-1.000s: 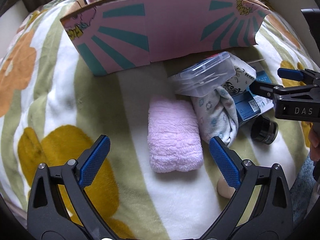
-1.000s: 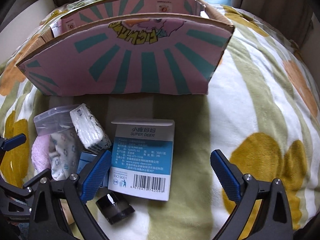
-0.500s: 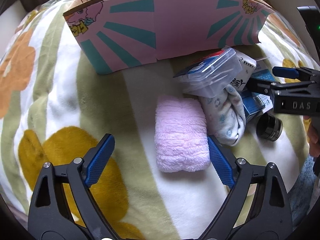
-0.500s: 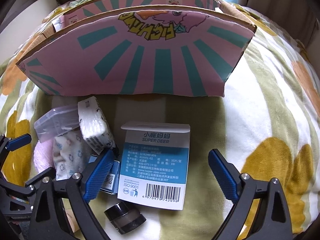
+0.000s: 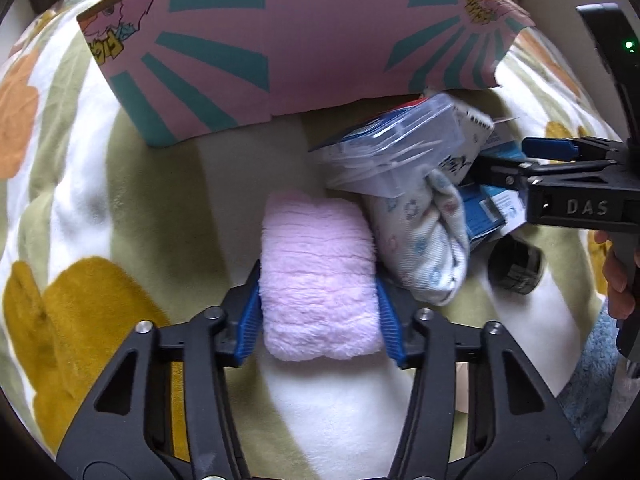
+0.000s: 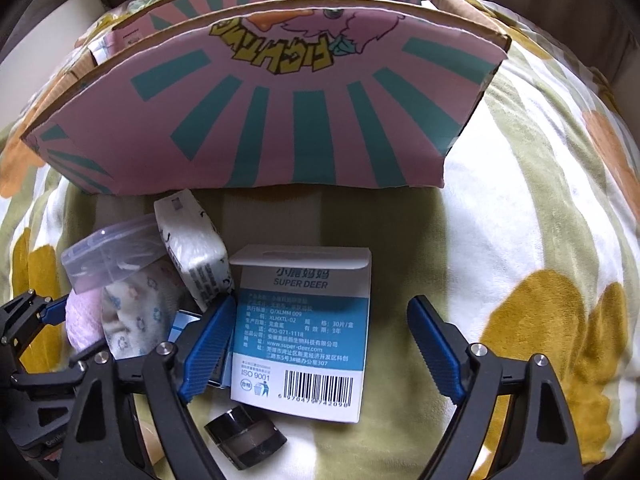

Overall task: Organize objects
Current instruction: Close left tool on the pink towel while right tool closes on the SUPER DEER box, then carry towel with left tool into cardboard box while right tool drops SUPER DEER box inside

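A folded pink towel (image 5: 316, 240) lies on the flowered blanket (image 5: 160, 208). My left gripper (image 5: 317, 282) is closing on the towel, and both blue pads press into its sides. In the right wrist view a blue-and-white carton (image 6: 308, 320) lies flat between the jaws of my right gripper (image 6: 322, 302). Those jaws are closing; the left pad is at the carton's edge and a gap stays on the right. The right gripper (image 5: 560, 168) also shows at the right edge of the left wrist view.
A pink and teal cardboard box (image 6: 260, 120) stands open just behind the pile. Beside the towel lie a patterned cloth (image 5: 420, 248), a clear plastic container (image 5: 396, 152), a tissue pack (image 6: 192, 252) and a small black jar (image 6: 246, 440). Bare blanket (image 6: 520, 240) lies to the right.
The left jaws went from wide apart to pressed on the pink towel. The right jaws narrowed around the carton and both views moved slightly closer to the box.
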Demonstrator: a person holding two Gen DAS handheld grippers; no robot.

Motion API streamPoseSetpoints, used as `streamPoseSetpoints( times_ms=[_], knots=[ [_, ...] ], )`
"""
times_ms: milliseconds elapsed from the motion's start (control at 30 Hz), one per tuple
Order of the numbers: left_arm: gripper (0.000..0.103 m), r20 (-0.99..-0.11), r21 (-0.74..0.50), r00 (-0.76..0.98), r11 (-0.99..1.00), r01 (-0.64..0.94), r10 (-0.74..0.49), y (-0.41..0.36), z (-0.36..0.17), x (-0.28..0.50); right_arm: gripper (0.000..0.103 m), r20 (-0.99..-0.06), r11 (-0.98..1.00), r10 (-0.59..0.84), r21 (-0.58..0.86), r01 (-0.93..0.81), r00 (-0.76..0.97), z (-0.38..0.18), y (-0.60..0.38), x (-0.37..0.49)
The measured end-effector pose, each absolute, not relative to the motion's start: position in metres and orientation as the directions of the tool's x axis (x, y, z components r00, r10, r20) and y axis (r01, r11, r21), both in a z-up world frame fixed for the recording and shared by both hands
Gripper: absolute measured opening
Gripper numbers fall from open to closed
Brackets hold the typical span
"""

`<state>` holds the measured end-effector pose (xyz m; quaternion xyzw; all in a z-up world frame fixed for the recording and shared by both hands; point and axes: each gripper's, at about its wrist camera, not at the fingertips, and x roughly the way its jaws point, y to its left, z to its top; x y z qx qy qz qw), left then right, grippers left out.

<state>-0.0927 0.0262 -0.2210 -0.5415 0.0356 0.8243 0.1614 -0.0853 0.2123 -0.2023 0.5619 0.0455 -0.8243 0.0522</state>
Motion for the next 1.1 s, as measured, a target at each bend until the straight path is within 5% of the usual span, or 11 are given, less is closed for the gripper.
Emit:
streamPoseSetpoints(
  times_ms=[300, 400, 1100],
  knots=[
    [0.044, -0.900, -0.139, -0.361, -0.945, -0.297, 0.246, 0.021, -0.216, -0.103, 0.085, -0.944, -0.993, -0.028, -0.012, 0.118, -0.329, -0.212, 0.210, -0.080],
    [0.043, -0.897, -0.157, -0.359, -0.944, -0.289, 0.259, 0.016, -0.214, -0.107, 0.066, -0.944, -0.993, -0.058, 0.020, 0.120, -0.324, -0.216, 0.208, -0.076],
    [0.041, -0.810, -0.201, -0.497, -0.943, -0.264, 0.312, -0.001, -0.152, -0.050, 0.066, -0.869, -0.995, -0.094, 0.063, 0.080, -0.485, -0.136, 0.228, 0.006]
  ],
)
